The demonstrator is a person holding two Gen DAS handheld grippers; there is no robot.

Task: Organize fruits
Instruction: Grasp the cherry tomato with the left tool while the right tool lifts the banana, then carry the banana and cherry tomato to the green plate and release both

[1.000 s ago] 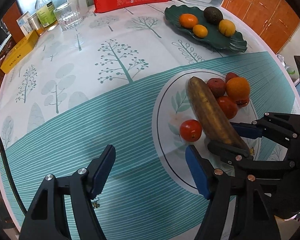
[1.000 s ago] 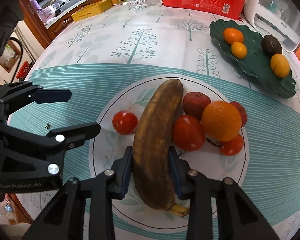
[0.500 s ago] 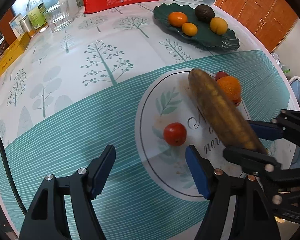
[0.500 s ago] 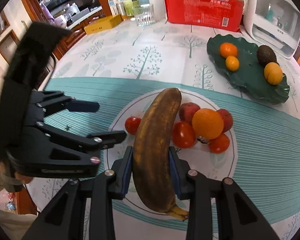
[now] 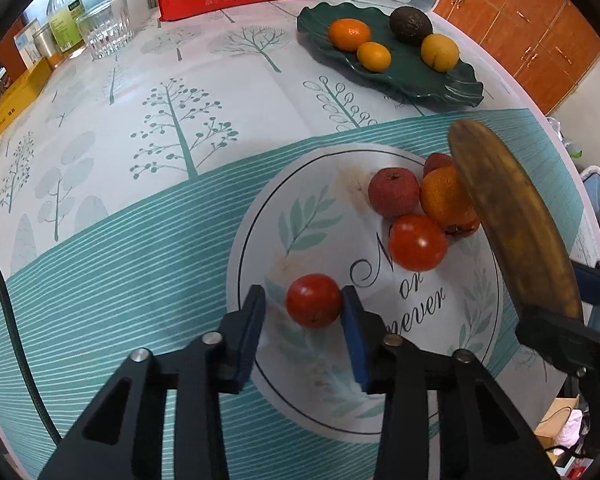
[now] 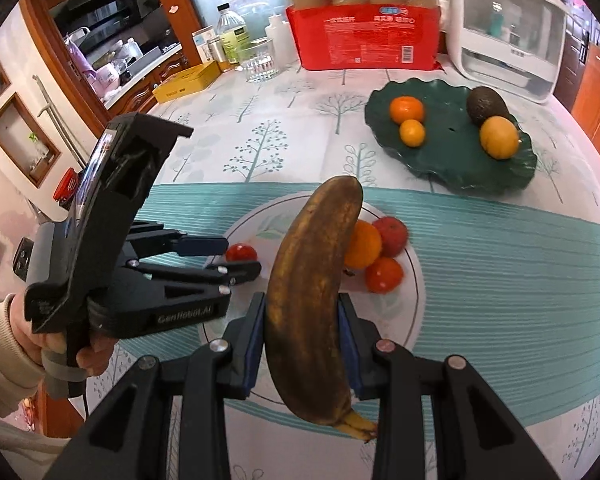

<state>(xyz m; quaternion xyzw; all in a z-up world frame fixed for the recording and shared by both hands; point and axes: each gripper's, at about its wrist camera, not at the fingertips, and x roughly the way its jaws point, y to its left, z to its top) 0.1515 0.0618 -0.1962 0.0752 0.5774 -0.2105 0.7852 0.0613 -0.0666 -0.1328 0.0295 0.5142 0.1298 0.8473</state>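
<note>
Fruits sit on two dishes on a tree-print tablecloth (image 5: pixel 172 128). On the round white plate (image 5: pixel 480 356), a red tomato (image 5: pixel 314 306) lies between the fingers of the left gripper (image 5: pixel 304 320); the right pad touches it, the left pad stands just off it, so the jaws are not yet clamped. Beside it lie another tomato (image 5: pixel 418 242), a dark red fruit (image 5: pixel 394 194) and an orange (image 5: pixel 444 200). The right gripper (image 6: pixel 302 334) is clamped on a brown, overripe banana (image 6: pixel 316 300), held above the white plate's near side. Well apart, the green leaf-shaped dish (image 6: pixel 452 160) holds two small oranges, an avocado (image 6: pixel 486 104) and a yellow fruit (image 6: pixel 499 137).
</note>
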